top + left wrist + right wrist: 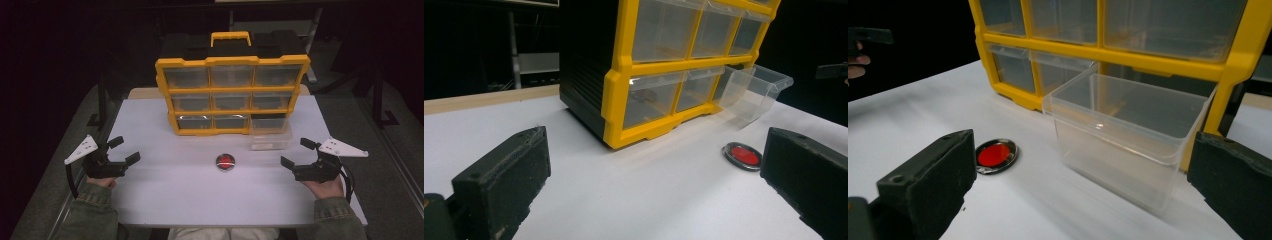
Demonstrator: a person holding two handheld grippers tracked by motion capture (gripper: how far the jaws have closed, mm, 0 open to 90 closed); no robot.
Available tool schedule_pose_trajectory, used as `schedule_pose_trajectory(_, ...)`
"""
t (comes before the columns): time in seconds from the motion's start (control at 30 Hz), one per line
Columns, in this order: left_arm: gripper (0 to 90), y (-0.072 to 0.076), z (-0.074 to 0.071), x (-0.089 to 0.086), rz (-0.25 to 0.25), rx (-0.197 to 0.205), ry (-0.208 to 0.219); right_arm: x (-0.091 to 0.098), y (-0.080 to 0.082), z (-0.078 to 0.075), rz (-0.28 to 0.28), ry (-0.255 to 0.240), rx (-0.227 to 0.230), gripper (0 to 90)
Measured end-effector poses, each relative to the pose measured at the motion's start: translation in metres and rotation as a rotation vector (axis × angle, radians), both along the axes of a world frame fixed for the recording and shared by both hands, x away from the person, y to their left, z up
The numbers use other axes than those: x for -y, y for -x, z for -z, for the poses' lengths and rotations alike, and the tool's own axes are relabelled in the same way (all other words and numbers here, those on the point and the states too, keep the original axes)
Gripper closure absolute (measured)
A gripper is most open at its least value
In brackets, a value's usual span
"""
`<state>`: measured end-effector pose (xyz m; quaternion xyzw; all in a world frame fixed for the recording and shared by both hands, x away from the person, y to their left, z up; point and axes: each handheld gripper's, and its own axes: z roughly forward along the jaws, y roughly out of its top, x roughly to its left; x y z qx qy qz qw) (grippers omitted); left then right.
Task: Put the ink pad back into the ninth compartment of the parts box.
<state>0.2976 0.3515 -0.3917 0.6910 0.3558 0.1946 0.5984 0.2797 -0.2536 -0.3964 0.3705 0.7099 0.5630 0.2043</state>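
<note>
Left gripper (124, 151) and right gripper (297, 153) both released, jaws wide, holding nothing. Between them on the white table (165, 195), small round red-and-silver disc (225, 162). Farther back, clear plastic drawer (270, 133) pulled out of yellow-and-black drawer box (231, 95); things inside the drawers too dim to make out.

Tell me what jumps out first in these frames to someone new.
The yellow and black drawer cabinet stands at the back middle of the white table, with nine clear drawers in three rows. Its bottom right drawer is pulled out and sits on the table in front of its slot, looking empty. A small round red disc lies in front of the cabinet, between the left gripper and the right gripper, both with jaws open and holding nothing.
</note>
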Motion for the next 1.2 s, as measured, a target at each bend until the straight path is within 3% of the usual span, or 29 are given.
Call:
schedule_pose_trajectory(0.27,0.0,0.000,0.001,-0.002,-0.005,0.000,0.011,0.000,0.000,-0.001,0.005,-0.006,0.005,0.0)
schedule_pose_trajectory(0.9,0.0,-0.006,0.005,0.003,0.006,-0.015,-0.010,-0.005,0.001,-0.006,0.014,0.001,0.015,0.0)
schedule_pose_trajectory(1.03,0.0,-0.005,0.005,0.003,0.006,-0.014,-0.007,-0.014,-0.001,-0.009,-0.001,0.038,0.012,0.0)
schedule_pose_trajectory(1.2,0.0,-0.006,0.005,0.004,0.003,-0.016,-0.008,-0.023,-0.004,-0.013,-0.026,0.051,-0.003,0.0)
